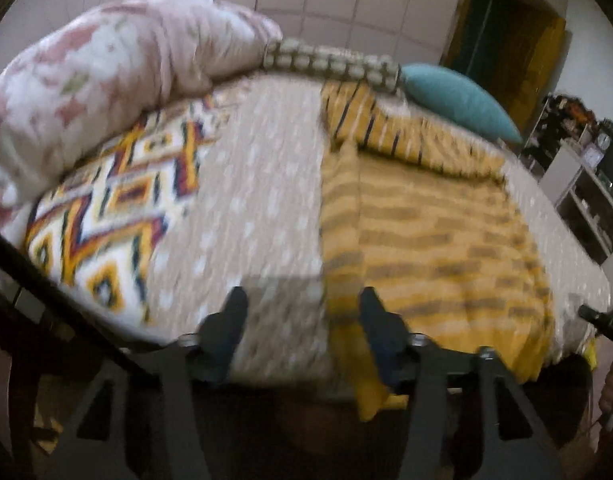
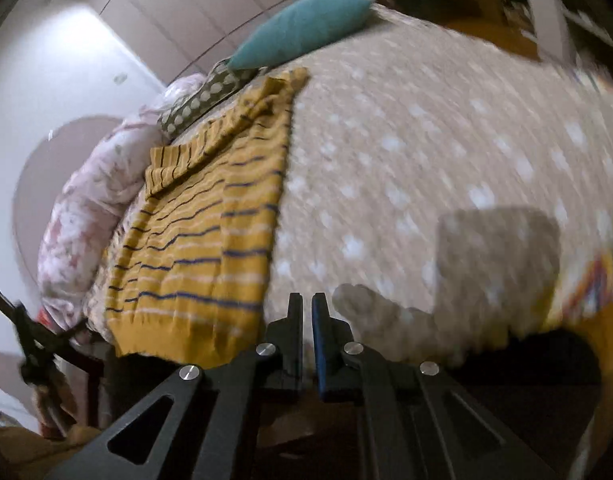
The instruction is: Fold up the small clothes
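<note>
left wrist view: bed (image 1: 266, 184) with spotted beige cover; yellow striped sweater (image 1: 438, 236) flat on its right part, near edge at the bed's near side; patterned cloth (image 1: 118, 208) left; teal pillow (image 1: 458, 100) far. left gripper (image 1: 302, 304) jaws apart, empty. right gripper (image 2: 307, 304) jaws together, empty, just right of sweater's hem.

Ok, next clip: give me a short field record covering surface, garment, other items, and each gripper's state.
surface: beige white-dotted bedspread
garment: mustard-yellow striped knit sweater, spread flat, top part folded over
second cloth: multicoloured geometric-print fabric, lying beside the sweater
far edge: teal cushion, pink floral bedding
left gripper: open, nothing gripped
right gripper: shut, nothing between its jaws
image quality: motion-blurred
</note>
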Action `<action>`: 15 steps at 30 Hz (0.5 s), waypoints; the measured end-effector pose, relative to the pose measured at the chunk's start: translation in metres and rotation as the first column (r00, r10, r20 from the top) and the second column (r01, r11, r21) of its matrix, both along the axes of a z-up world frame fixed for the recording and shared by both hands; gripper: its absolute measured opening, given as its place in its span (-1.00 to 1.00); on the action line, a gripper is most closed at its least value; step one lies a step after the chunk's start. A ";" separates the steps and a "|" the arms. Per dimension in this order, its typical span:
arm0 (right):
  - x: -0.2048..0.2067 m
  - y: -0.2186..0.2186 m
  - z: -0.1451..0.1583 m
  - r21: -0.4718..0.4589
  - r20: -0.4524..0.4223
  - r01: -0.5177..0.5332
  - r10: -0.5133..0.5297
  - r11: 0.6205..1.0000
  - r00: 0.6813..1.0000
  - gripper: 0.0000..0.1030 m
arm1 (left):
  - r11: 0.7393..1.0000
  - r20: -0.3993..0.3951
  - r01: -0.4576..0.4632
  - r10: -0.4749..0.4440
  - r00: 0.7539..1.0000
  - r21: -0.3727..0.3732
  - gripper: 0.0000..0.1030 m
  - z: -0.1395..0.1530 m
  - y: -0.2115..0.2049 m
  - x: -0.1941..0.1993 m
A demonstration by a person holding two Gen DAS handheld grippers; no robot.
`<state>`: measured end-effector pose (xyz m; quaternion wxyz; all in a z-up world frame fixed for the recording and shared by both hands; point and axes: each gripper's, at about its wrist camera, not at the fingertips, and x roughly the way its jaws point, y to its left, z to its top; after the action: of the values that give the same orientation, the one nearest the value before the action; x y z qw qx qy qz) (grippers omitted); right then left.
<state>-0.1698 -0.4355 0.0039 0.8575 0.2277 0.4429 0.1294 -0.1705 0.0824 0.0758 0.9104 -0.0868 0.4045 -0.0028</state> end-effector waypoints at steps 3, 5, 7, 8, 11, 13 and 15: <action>0.041 0.043 0.023 -0.083 0.044 -0.119 0.123 0.989 0.991 -0.85 | 0.999 0.091 0.020 -0.017 0.996 -0.027 0.55 0.010 -0.013 0.036; 0.066 0.075 0.035 -0.129 0.068 -0.185 0.195 0.974 0.978 -0.85 | 1.000 0.125 0.029 -0.028 0.992 -0.002 0.55 0.009 -0.028 0.067; 0.098 0.116 0.047 -0.197 0.085 -0.247 0.267 0.949 0.960 -0.85 | 0.999 0.123 0.033 -0.035 0.992 0.015 0.55 -0.001 -0.038 0.102; 0.113 0.133 0.050 -0.224 0.090 -0.271 0.296 0.936 0.951 -0.85 | 0.999 0.118 0.028 -0.030 0.993 0.020 0.55 -0.009 -0.042 0.120; 0.157 0.186 0.058 -0.280 0.085 -0.338 0.374 0.898 0.923 -0.85 | 0.999 0.065 -0.028 0.026 0.998 0.034 0.55 -0.038 -0.041 0.159; 0.191 0.222 0.066 -0.293 0.080 -0.387 0.426 0.874 0.901 -0.85 | 0.998 0.002 -0.068 0.068 0.998 -0.019 0.43 -0.061 -0.031 0.171; 0.225 0.257 0.073 -0.302 0.075 -0.417 0.458 0.857 0.886 -0.85 | 0.993 -0.019 -0.088 0.087 0.996 -0.084 0.35 -0.073 -0.020 0.171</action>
<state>0.0551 -0.1786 0.0765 0.8584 -0.0115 0.4335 0.2740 0.0009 0.0621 0.0027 0.9020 -0.1430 0.4068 0.0206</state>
